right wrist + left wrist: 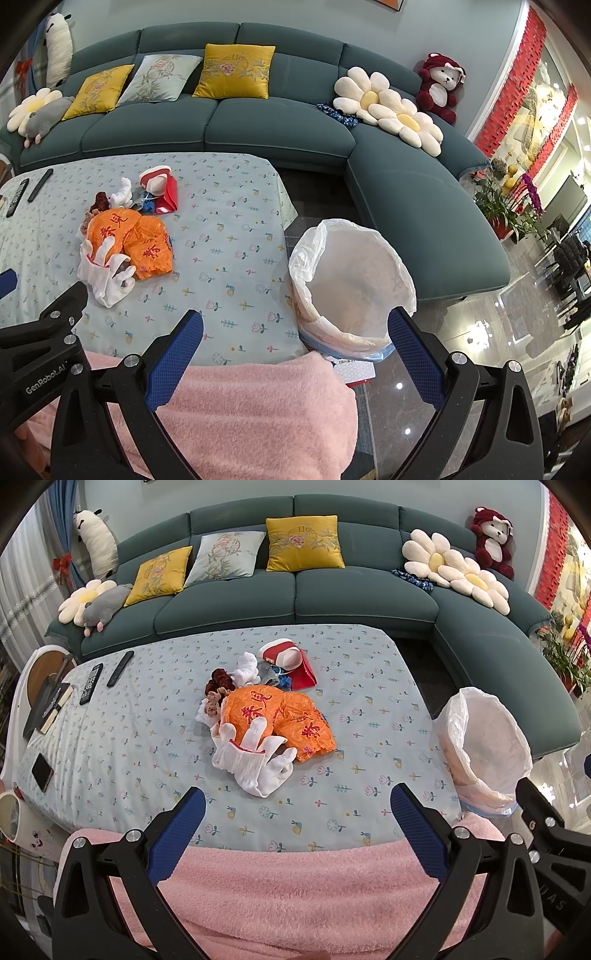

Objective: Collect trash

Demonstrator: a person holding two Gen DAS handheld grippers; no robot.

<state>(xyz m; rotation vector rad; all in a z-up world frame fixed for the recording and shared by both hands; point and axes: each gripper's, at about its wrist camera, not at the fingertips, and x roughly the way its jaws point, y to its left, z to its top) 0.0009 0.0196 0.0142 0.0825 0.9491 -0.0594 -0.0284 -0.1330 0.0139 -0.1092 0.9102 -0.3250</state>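
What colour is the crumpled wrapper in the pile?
Orange with red characters; clearest in the left wrist view.

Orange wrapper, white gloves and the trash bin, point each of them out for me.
orange wrapper (255, 710), left wrist view, its crumpled top.
white gloves (255, 760), left wrist view, the ribbed cuff.
trash bin (354, 266), right wrist view, its liner's inner wall.

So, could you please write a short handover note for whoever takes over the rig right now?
Left tool: open, empty, hovering over the table's near edge.
Right tool: open, empty, near the bin.
Trash pile mid-table: orange wrappers, white gloves, red packet.
Lined bin stands on the floor beside the table's right edge; looks empty.
Done: nothing collected yet.
Left: move the whole pile into the bin.
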